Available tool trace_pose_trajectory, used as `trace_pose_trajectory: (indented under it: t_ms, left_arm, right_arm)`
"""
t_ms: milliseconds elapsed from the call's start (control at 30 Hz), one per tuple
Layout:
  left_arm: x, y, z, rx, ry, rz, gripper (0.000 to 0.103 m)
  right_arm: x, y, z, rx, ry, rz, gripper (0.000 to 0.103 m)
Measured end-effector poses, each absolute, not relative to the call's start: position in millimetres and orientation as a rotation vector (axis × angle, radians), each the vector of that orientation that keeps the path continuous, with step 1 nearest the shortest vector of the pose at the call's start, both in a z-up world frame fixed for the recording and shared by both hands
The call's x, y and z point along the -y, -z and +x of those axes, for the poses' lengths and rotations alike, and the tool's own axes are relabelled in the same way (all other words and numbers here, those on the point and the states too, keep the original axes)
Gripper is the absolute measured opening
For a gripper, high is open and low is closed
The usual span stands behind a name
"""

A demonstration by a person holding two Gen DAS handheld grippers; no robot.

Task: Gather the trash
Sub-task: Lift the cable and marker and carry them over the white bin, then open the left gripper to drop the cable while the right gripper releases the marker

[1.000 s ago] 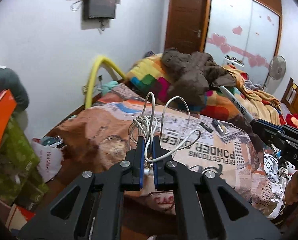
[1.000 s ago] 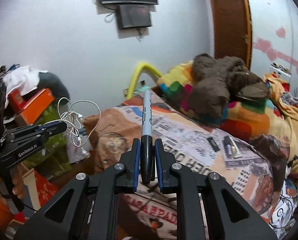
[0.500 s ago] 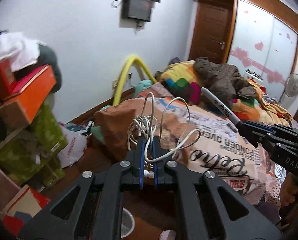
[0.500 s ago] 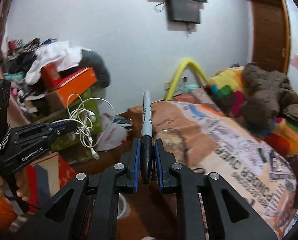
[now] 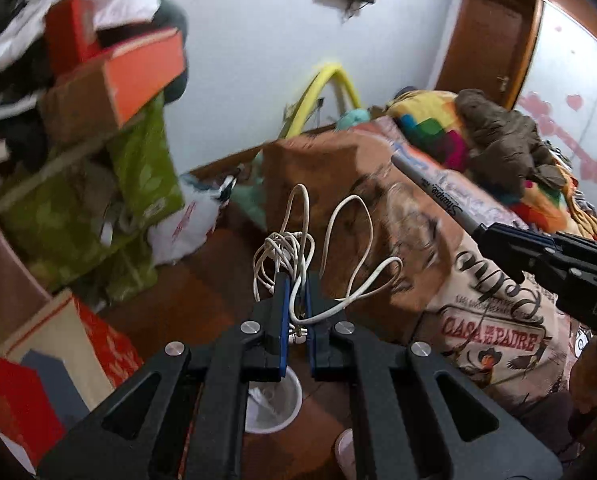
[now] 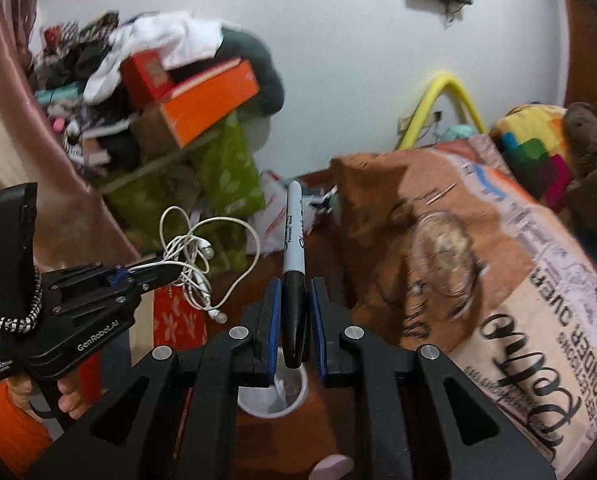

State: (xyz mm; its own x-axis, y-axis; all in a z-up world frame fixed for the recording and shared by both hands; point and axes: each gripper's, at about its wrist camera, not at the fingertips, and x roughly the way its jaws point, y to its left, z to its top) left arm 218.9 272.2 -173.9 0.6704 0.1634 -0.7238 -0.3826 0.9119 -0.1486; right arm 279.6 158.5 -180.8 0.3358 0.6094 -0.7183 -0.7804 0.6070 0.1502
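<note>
A tangle of white earphones [image 5: 294,248] is pinched between the blue pads of the left gripper [image 5: 296,284], its loops standing up above the fingertips and one plug hanging loose; in the right wrist view the same bundle [image 6: 194,256] is seen dangling off that gripper's tip [image 6: 154,268]. A black marker [image 6: 294,268] is clamped upright in the right gripper [image 6: 294,292], cap end down between the pads, grey barrel pointing away. Both are held in the air above a dark wooden floor. Directly below the grippers a small white bin [image 6: 274,396] is seen on the floor, with crumpled white paper inside. To the right a bed [image 6: 498,280] covered in a printed brown blanket is visible. To the left, orange boxes [image 6: 206,100], green bags and clothes are piled against the white wall. A hand [image 6: 70,392] is wrapped around the left gripper's handle.
</note>
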Motion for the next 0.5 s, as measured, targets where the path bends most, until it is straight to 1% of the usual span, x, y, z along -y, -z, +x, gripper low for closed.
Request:
trace_pose_trajectory:
  t_ms: [267,500]
  left_arm:
    - [-290,241,202,-0.881,-0.386,-0.393,0.006]
    - [-302,297,190,-0.974,-0.424,-0.468,0.006]
  right_arm:
    - [-190,236,276,-0.967,-0.973,-0.267,0.013]
    - [-213,291,271,-1.091,-0.969,-0.348,0.013]
